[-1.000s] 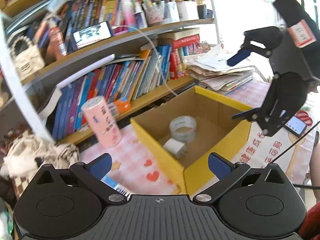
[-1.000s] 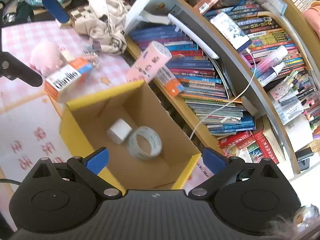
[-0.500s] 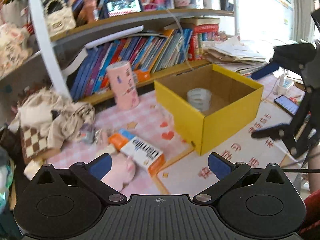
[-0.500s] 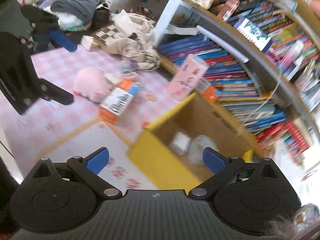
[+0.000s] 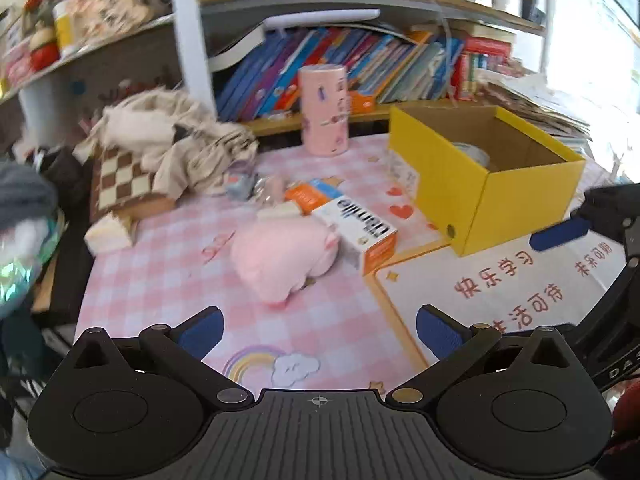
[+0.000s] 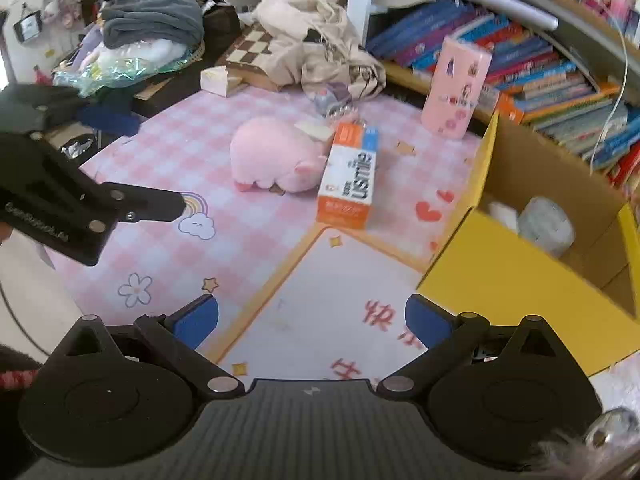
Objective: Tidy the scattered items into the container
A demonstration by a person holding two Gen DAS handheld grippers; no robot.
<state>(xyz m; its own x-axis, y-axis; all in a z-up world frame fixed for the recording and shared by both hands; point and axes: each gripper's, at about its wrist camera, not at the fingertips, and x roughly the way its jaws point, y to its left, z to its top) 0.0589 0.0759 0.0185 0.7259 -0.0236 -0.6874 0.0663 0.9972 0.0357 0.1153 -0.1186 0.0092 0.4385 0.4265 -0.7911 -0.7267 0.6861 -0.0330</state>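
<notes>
Both claws, left claw and right claw, gape empty over bare mat beside the box.

Pink plush pig touching orange-and-white box, left of yellow container with tape roll inside.

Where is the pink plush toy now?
In both views the pink plush toy lies on the checked mat, against the orange-and-white box, left of the yellow box.

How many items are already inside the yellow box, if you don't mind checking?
2. A tape roll lies on the floor of the yellow box, and a small white object sits just beside it. The near wall may hide more.
</notes>
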